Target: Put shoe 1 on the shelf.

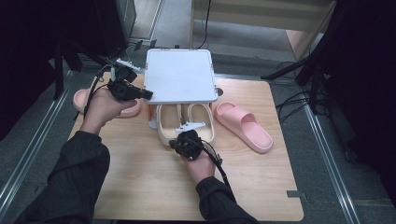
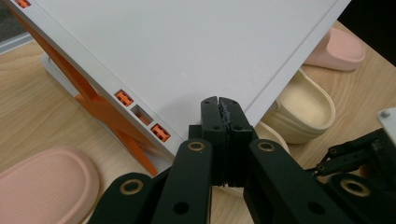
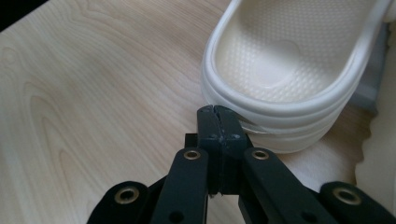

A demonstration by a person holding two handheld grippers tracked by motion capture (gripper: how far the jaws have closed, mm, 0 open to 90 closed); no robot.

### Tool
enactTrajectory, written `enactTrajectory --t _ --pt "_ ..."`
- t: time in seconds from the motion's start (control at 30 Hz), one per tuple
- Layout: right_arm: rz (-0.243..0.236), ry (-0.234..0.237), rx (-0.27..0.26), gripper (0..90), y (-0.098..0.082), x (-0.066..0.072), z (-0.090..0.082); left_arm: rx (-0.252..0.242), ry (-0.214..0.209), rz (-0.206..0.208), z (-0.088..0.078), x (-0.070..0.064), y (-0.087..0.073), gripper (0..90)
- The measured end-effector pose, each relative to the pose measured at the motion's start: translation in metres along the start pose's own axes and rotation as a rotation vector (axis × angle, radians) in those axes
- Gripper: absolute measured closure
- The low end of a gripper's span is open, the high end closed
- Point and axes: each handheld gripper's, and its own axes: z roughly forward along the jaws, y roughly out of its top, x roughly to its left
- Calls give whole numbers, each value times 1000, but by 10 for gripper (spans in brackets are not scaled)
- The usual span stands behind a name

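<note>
Right now my right gripper (image 1: 186, 138) has its jaws pressed together on nothing, tips just at the heel of the left cream slipper (image 1: 169, 123). In the right gripper view the closed tips sit against that slipper's ribbed heel edge (image 3: 280, 116), low over the table (image 3: 93, 93); whether they actually touch it I cannot tell. The second cream slipper (image 1: 201, 122) lies just beside the first, and both have their toes tucked under the white shelf (image 1: 180, 74).

My left gripper (image 1: 142, 92) is also closed and empty, its tips at the shelf's near left corner. In the left gripper view the shut tips (image 2: 223, 114) lie over the white top (image 2: 187, 56), near its edge, above the orange legs (image 2: 102, 107).

One pink slipper (image 1: 243, 125) lies on the table right of the shelf, toe toward the right front. Another pink one (image 1: 81, 99) lies left of the shelf, partly hidden by my left hand (image 1: 105, 108).
</note>
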Motion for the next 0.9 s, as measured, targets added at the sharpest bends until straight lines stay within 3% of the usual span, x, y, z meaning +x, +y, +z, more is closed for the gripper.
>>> enactTrajectory --t 0.07,0.23,0.43,0.57,0.7,0.9 --pt "-10 -24 -1 900 4 1 6 0 1 1 0 0 0 896" --pt "7 -36 -21 900 14 -3 16 -1 -1 -1 0 0 0 896" --pt "64 -43 -45 900 30 -12 27 -3 -2 3 0 0 0 896" --pt "73 -55 -56 900 34 -15 32 -4 -4 2 0 1 -1 896" --pt "72 -41 -51 900 32 -13 28 -7 -7 1 0 1 -1 896" --pt "50 -22 -71 900 23 -6 5 -9 -7 7 0 1 -1 896"
